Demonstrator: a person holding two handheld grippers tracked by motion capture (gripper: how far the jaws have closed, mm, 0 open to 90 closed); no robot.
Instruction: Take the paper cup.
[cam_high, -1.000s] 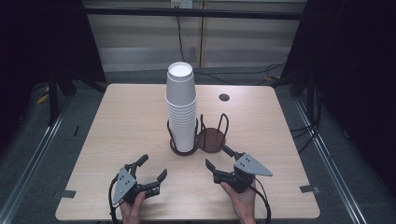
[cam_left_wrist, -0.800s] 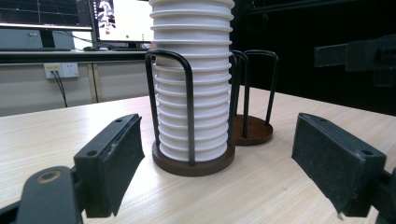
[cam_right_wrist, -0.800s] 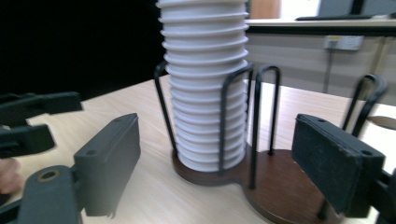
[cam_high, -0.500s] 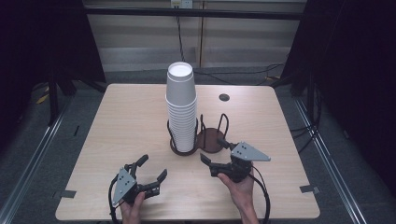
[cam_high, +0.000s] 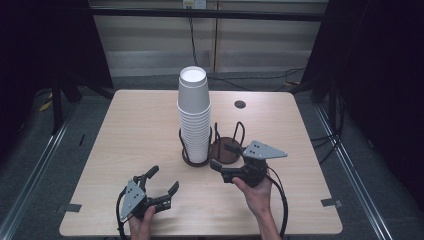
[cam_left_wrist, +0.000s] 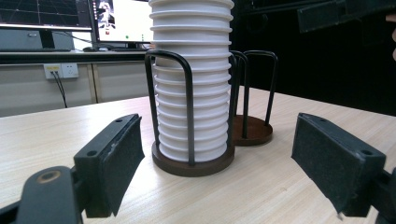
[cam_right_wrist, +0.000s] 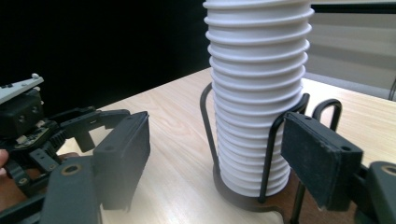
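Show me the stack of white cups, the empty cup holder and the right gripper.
stack of white cups (cam_high: 194, 117), high view, side of the stack.
empty cup holder (cam_high: 223, 151), high view, its brown base.
right gripper (cam_high: 224, 157), high view, between its open jaws.

No readable text, labels or numbers, monitor screen contents too blurred to read
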